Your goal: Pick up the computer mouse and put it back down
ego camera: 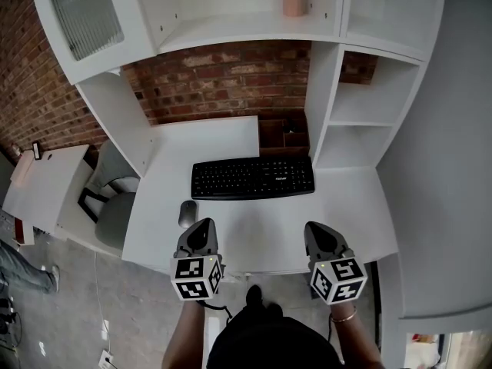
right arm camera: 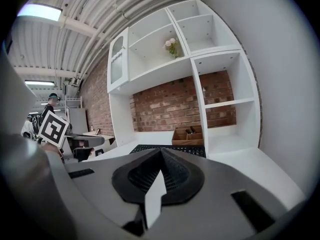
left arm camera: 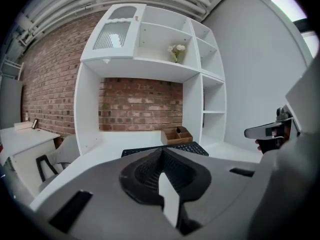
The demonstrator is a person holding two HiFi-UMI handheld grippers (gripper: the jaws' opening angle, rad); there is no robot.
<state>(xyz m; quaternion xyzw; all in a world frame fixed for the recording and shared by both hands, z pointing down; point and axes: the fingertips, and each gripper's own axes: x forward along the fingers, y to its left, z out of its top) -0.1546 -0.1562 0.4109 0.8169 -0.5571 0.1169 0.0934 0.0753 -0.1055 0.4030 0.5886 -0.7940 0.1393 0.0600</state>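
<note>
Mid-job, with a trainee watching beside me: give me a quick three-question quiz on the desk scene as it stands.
1. True or false: the computer mouse lies on the desk, in neither claw.
2. In the head view, where is the mouse relative to the keyboard? A) just in front of its left end B) beside its right end C) on top of it
3. Fill in: the jaws of the left claw and the right claw are both ____.
Key: 1 true; 2 A; 3 shut, with nothing between them.
</note>
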